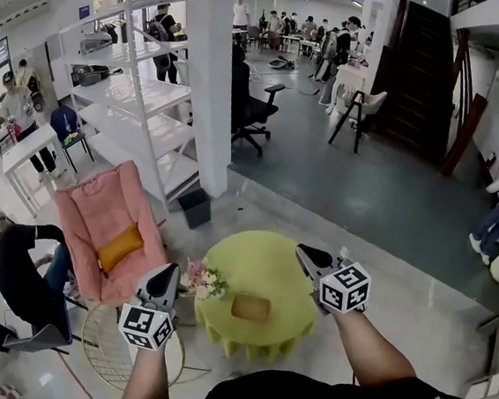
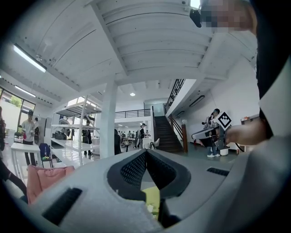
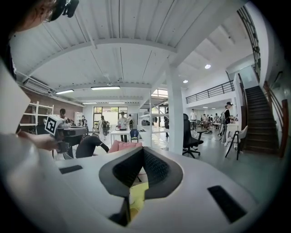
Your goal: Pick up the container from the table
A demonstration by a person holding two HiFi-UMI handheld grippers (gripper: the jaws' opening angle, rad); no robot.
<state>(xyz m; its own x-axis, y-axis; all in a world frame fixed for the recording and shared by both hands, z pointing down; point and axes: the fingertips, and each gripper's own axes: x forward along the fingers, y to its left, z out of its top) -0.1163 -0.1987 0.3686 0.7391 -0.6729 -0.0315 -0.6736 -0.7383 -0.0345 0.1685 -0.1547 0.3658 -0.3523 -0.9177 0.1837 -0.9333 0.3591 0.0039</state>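
Observation:
A tan, shallow container (image 1: 250, 307) lies on the round table with the yellow-green cloth (image 1: 265, 259), near its front edge. A bunch of pink flowers (image 1: 202, 281) stands at the table's left rim. My left gripper (image 1: 164, 276) hovers beside the left rim, near the flowers; its jaws meet at the tips and hold nothing (image 2: 146, 152). My right gripper (image 1: 305, 253) hangs by the table's right rim, jaws shut and empty (image 3: 143, 149). Both point level over the table, apart from the container. A strip of the cloth (image 3: 136, 195) shows under the right gripper's jaws.
A pink armchair (image 1: 106, 227) with an orange cushion stands left of the table, and a round wire frame (image 1: 115, 350) lies below it. A person in black (image 1: 22, 271) sits at the far left. A white pillar (image 1: 215, 83), a black bin (image 1: 195, 207) and white shelving (image 1: 133, 100) stand behind.

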